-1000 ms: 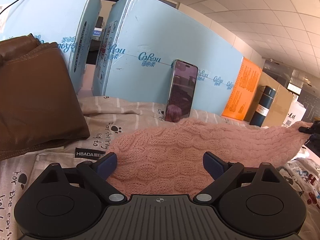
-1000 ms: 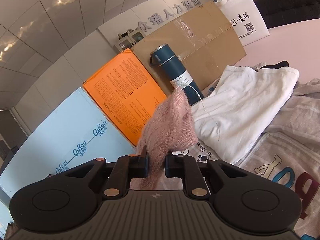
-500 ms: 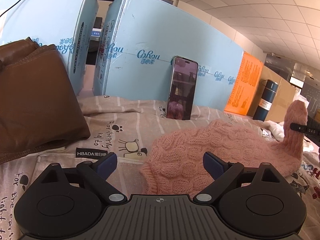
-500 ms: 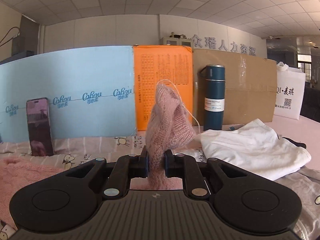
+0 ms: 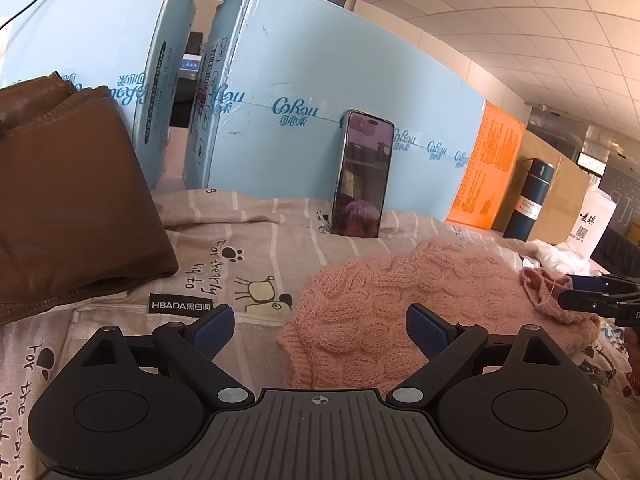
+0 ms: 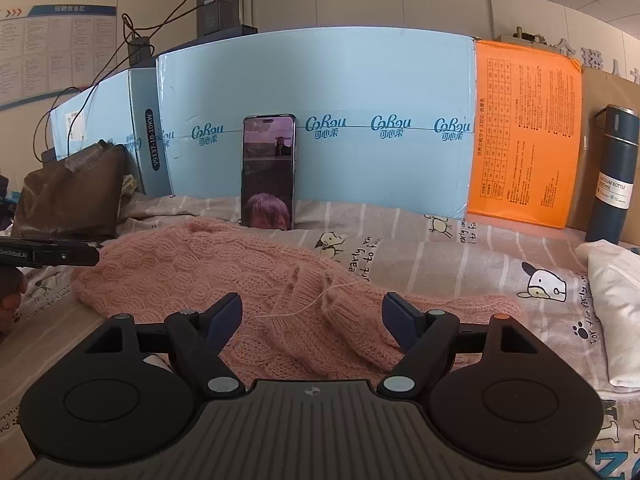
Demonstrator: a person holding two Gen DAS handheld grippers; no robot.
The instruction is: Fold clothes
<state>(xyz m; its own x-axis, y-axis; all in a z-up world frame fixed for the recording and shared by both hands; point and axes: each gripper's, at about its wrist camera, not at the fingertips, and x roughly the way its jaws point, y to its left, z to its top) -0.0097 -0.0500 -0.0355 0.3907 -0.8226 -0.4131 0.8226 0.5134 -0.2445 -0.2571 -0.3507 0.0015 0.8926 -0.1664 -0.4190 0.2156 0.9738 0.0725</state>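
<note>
Sweater (image 6: 224, 276) is lying in a heap on the printed bedsheet (image 6: 460, 264), pink cable knit, filling the middle of both views. Right claw (image 6: 312, 316) has just been opening, and its 2 blue pads (image 6: 224, 312) now stand wide apart over the knit with nothing pinched; a loose thread (image 6: 320, 300) trails across the wool between them. Left claw (image 5: 320, 326) is spread wide too, pads clear of the fabric, with the sweater's near edge sitting between them toward the right one. In the left view the right claw shows at the right edge, just beside a bunched bit of the sweater. Phone (image 6: 268, 172) leans upright against the blue box (image 6: 360, 80) at mid frame. Brown garment (image 5: 60, 200) sits far left, orange box (image 6: 524, 132) and dark bottle (image 6: 612, 176) to the right, white cloth (image 6: 616, 292) at the lower right.
</note>
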